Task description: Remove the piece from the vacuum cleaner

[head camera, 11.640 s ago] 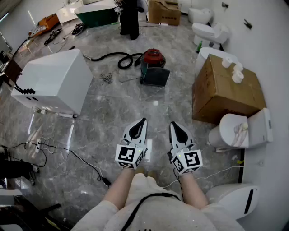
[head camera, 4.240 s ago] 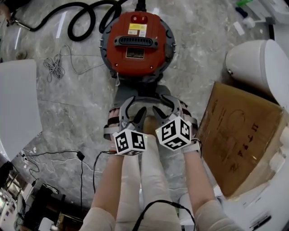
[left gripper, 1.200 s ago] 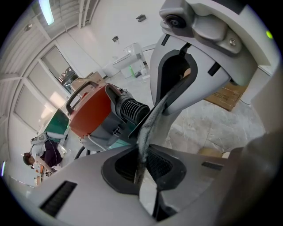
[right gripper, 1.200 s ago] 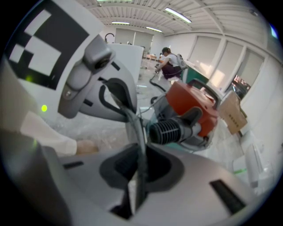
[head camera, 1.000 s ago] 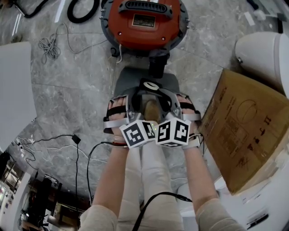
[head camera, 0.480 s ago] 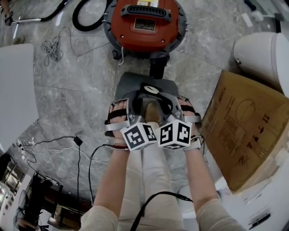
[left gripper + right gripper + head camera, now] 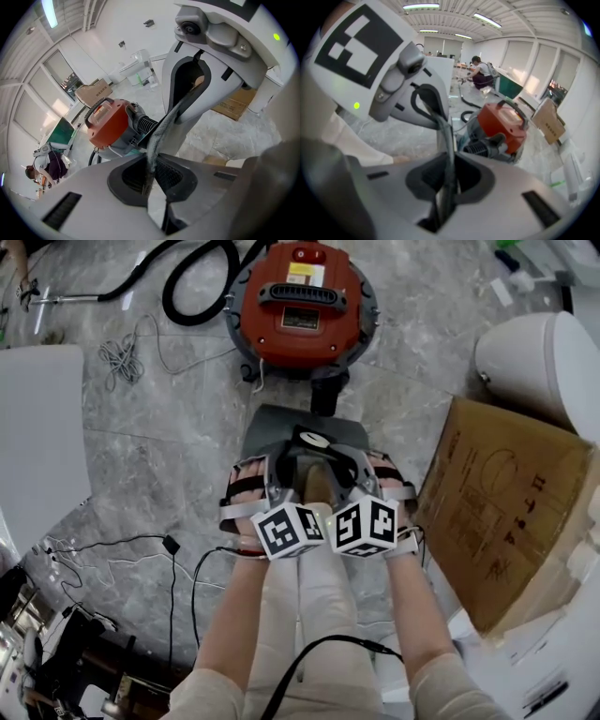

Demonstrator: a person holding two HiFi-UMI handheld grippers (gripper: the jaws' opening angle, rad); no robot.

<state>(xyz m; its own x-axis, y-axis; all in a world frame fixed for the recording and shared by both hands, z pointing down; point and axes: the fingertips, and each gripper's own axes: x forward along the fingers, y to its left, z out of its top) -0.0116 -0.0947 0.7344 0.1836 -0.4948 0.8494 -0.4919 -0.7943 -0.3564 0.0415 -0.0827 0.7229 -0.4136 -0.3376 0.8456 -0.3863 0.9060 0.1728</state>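
Could lose the grey piece (image 7: 278, 427) from both pinches under an uneven tug, gripped only by a thin edge, or drag the vacuum cleaner (image 7: 305, 306) across the floor (image 7: 169, 446) with the black neck (image 7: 323, 393) jammed in its front port. Clenched on that edge from either side: left gripper (image 7: 149, 174) and right gripper (image 7: 446, 187), jaws pinching it. Held just in front of the vacuum cleaner, spanning the gap between the two grippers, neck toward the port; cannot tell whether parted from it.
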